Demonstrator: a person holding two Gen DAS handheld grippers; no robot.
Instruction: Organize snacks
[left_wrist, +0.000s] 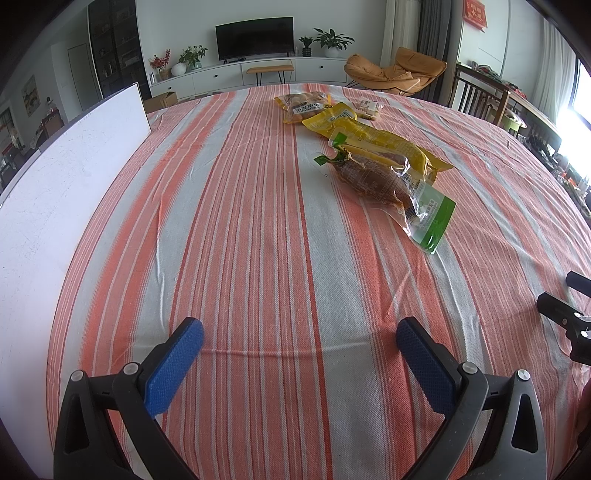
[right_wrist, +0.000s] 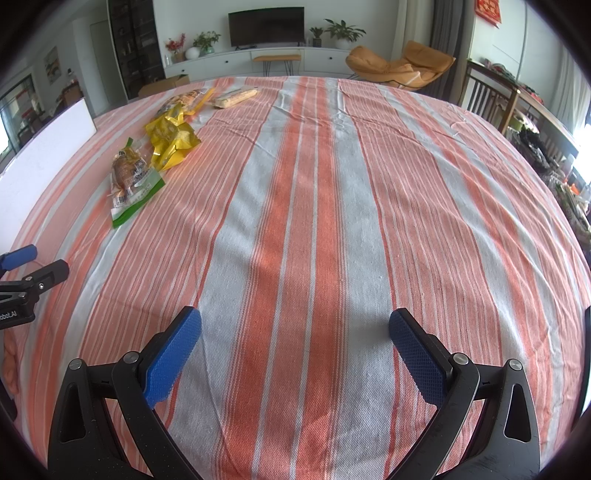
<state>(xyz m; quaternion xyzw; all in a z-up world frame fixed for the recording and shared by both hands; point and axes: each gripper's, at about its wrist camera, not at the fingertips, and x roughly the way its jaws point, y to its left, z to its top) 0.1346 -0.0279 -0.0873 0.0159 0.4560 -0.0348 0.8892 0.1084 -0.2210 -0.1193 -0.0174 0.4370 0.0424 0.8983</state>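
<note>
Several snack packs lie in a row on the striped tablecloth (left_wrist: 258, 221). Nearest is a clear pack with a brown snack and green end (left_wrist: 391, 184), also in the right wrist view (right_wrist: 131, 177). Behind it lies a yellow pack (left_wrist: 373, 138), also (right_wrist: 171, 138). Further back are an orange-brown pack (left_wrist: 303, 105) and a small pale pack (left_wrist: 369, 109), also (right_wrist: 236, 96). My left gripper (left_wrist: 299, 334) is open and empty, well short of the packs. My right gripper (right_wrist: 294, 325) is open and empty over bare cloth, right of the packs.
A white board (left_wrist: 66, 177) stands along the table's left edge, also in the right wrist view (right_wrist: 48, 147). The other gripper's tip shows at the right edge (left_wrist: 565, 314) and at the left edge (right_wrist: 33, 277). Wooden chairs (right_wrist: 491, 99) stand at the far right.
</note>
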